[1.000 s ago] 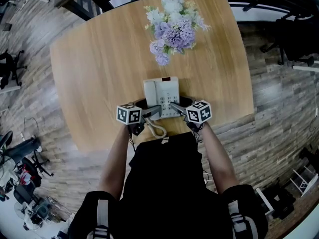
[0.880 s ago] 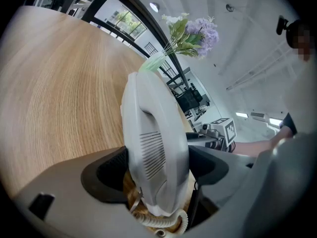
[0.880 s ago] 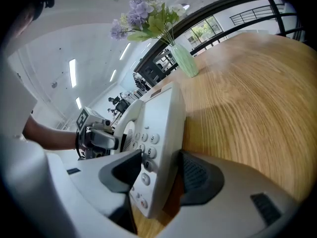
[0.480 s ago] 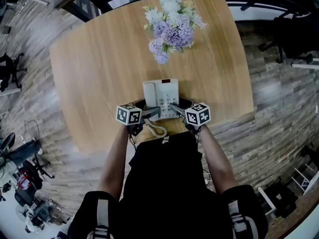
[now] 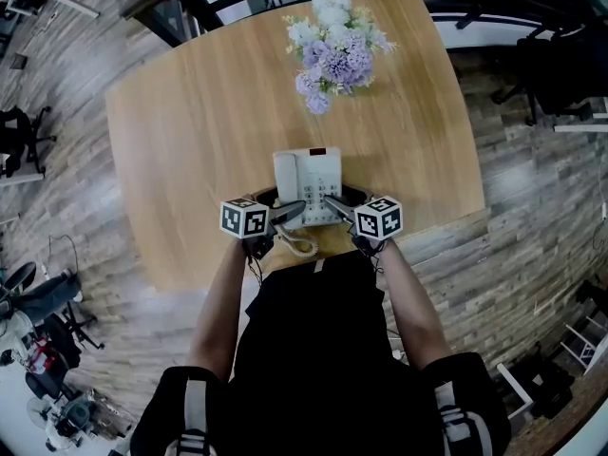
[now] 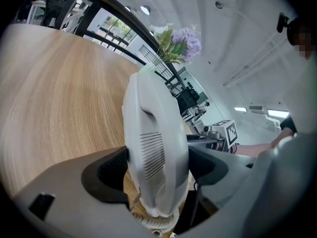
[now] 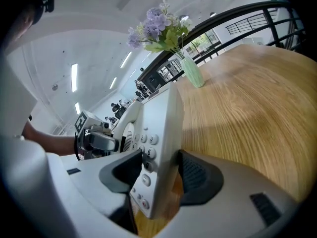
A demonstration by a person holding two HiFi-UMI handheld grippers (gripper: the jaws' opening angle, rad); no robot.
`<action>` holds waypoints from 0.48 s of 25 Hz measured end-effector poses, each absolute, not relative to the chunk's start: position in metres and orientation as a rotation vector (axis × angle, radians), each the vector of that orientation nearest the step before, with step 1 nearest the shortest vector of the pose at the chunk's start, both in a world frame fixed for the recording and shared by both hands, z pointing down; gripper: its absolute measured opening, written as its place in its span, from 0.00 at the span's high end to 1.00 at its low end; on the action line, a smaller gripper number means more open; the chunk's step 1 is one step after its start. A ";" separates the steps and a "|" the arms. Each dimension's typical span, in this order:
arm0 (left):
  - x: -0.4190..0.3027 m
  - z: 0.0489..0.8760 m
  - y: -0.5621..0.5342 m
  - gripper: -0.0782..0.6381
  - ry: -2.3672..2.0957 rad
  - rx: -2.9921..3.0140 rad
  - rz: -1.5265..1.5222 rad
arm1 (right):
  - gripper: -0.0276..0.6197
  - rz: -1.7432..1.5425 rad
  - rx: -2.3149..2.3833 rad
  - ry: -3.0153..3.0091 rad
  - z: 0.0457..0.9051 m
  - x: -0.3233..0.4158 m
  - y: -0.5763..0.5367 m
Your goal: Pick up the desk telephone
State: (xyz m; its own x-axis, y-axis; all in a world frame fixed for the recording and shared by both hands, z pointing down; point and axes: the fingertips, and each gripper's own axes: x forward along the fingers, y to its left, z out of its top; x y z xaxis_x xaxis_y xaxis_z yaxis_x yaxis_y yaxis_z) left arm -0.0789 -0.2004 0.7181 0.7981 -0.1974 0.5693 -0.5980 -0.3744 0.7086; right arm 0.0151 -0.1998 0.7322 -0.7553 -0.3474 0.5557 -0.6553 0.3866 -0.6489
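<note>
The white desk telephone [image 5: 307, 183] is at the near edge of the wooden table [image 5: 190, 141], between my two grippers. My left gripper [image 5: 293, 207] is shut on its handset side; in the left gripper view the handset [image 6: 156, 152] fills the gap between the jaws of that gripper [image 6: 157, 170]. My right gripper [image 5: 334, 203] is shut on the keypad side, where the phone's edge [image 7: 158, 148] stands pinched between the jaws of the right gripper [image 7: 161, 175]. The coiled cord [image 5: 299, 247] hangs toward me. Whether the phone rests on the table I cannot tell.
A vase of purple and white flowers [image 5: 334, 50] stands at the table's far side, well beyond the phone. Bare wood lies to the left and right of the phone. Office chairs [image 5: 19, 136] and a wood-plank floor surround the table.
Both grippers stay shut on the phone in the same spot in the view. The table and flowers have shifted slightly to the right in the head view.
</note>
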 end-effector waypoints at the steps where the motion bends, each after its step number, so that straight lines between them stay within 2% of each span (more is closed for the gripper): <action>1: -0.082 0.714 -0.201 0.36 -0.599 1.953 0.476 | 0.58 1.316 0.883 -2.328 0.729 0.012 -0.199; 12: -0.096 0.676 -0.197 0.36 -0.598 2.064 0.438 | 0.58 1.271 1.024 -2.402 0.691 -0.001 -0.189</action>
